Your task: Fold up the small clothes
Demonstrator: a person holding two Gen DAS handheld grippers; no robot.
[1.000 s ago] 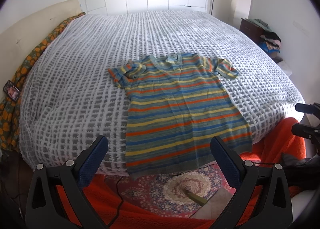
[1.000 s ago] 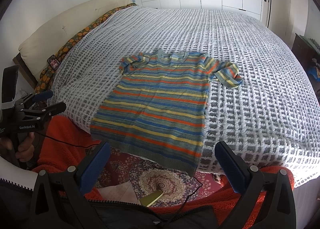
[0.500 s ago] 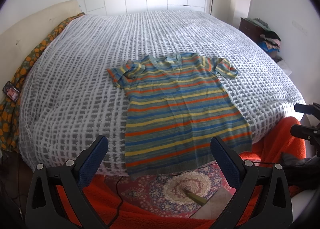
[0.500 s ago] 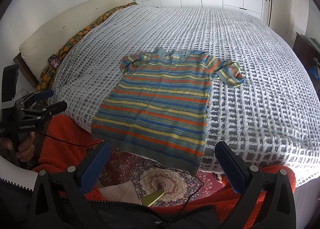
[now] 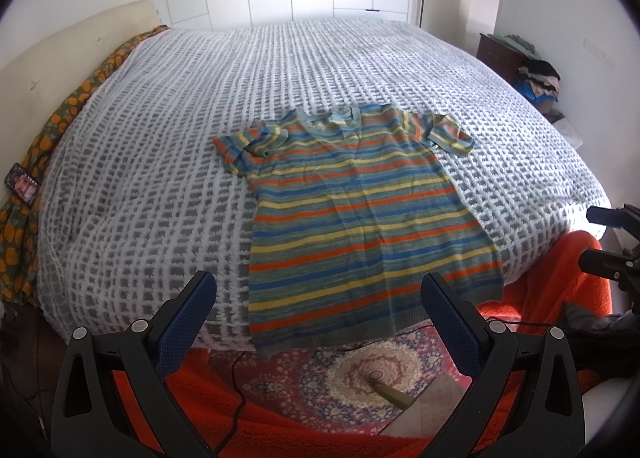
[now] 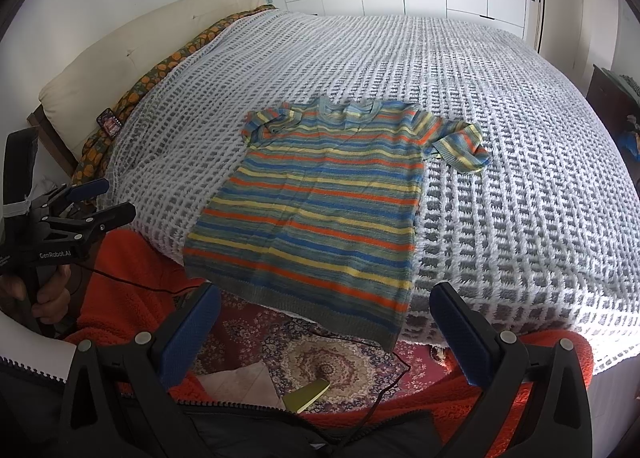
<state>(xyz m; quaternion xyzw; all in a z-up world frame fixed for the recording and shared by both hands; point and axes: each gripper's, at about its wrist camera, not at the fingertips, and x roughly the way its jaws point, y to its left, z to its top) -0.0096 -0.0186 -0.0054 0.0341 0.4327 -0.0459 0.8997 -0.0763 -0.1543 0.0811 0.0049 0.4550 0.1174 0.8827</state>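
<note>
A small striped knit T-shirt (image 5: 360, 214), in blue, orange, yellow and green, lies flat on the bed with its collar away from me and its hem hanging over the near edge; it also shows in the right wrist view (image 6: 324, 202). Its left sleeve is folded onto itself. My left gripper (image 5: 320, 298) is open and empty, off the bed's near edge in front of the hem. My right gripper (image 6: 324, 310) is open and empty, also just short of the hem. Each gripper shows at the edge of the other's view, the left (image 6: 92, 202) and the right (image 5: 608, 238).
The bed has a white and grey knitted cover (image 5: 160, 162) and a cream headboard (image 6: 120, 58) at the left. An orange fleece blanket (image 5: 560, 270) and a patterned rug (image 5: 360, 374) with a black cable lie below the bed's edge. A dark nightstand (image 5: 504, 54) with clothes stands at the right.
Both grippers have moved slightly toward the bed, so the shirt sits a little lower and nearer in both views. The jaws stay open and the shirt has not moved.
</note>
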